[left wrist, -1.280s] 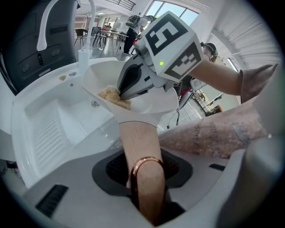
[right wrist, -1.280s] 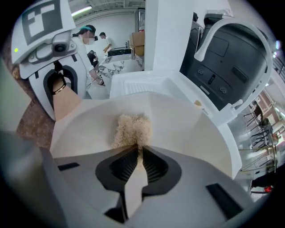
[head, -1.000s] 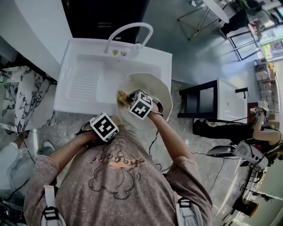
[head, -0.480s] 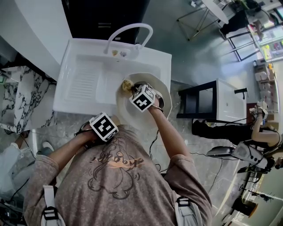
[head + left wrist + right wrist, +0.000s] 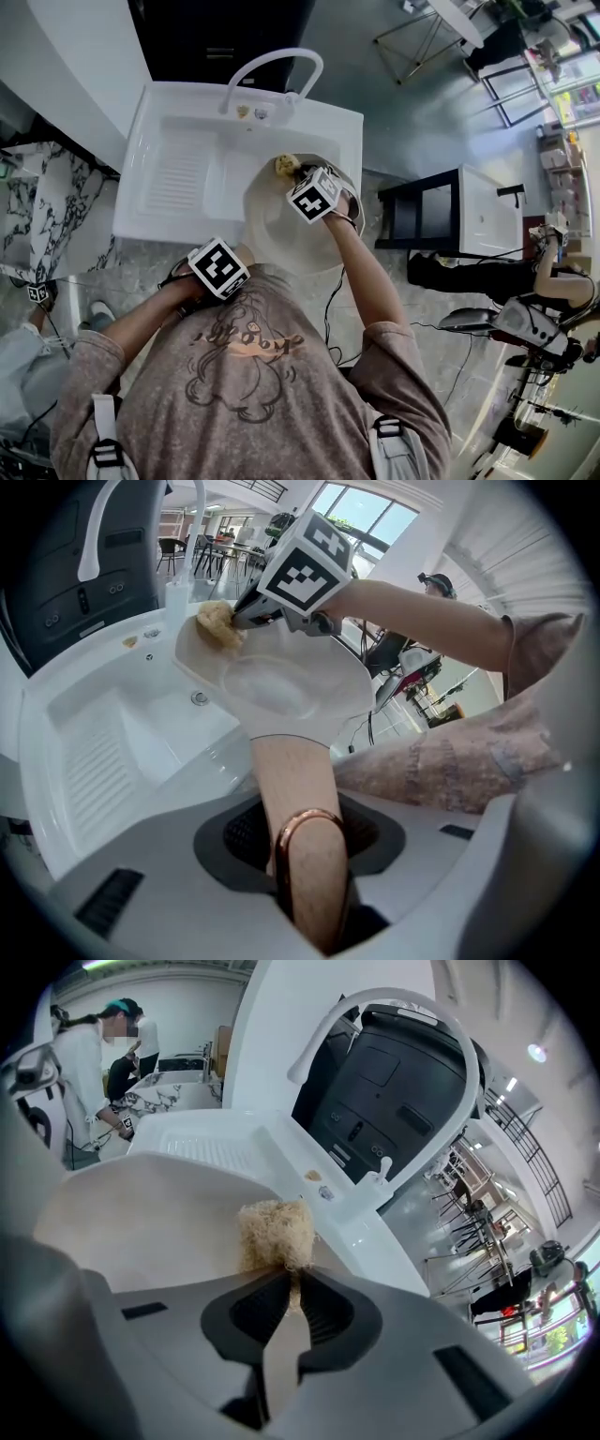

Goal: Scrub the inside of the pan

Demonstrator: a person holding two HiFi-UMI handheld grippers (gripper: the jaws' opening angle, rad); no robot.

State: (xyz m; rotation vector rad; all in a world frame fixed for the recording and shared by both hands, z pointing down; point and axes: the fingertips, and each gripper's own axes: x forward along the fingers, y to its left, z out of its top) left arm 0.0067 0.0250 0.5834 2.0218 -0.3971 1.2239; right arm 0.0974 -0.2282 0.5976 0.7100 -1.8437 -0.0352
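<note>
A cream pan (image 5: 272,230) is held over the right part of the white sink (image 5: 178,122), tilted. My left gripper (image 5: 305,855) is shut on the pan's tan handle (image 5: 298,799), which carries a copper ring. In the head view the left gripper (image 5: 228,264) sits at the pan's near edge. My right gripper (image 5: 291,1283) is shut on a pale yellow fibrous scrubber (image 5: 275,1234) that presses on the pan's inner wall (image 5: 141,1218). Seen from the head view, the scrubber (image 5: 286,165) is at the pan's far rim, just beyond the right gripper (image 5: 302,182). The left gripper view shows the scrubber (image 5: 217,623) at the far rim too.
A curved white faucet (image 5: 272,66) rises behind the sink, and a ribbed drainboard (image 5: 173,178) lies at its left. A marble counter (image 5: 47,206) stands on the left. A black-framed table (image 5: 441,211) and a person (image 5: 553,272) are to the right.
My right gripper has slid the scrubber across the pan's inside, from the left wall up to the far rim nearer the faucet. The left gripper and handle stayed put.
</note>
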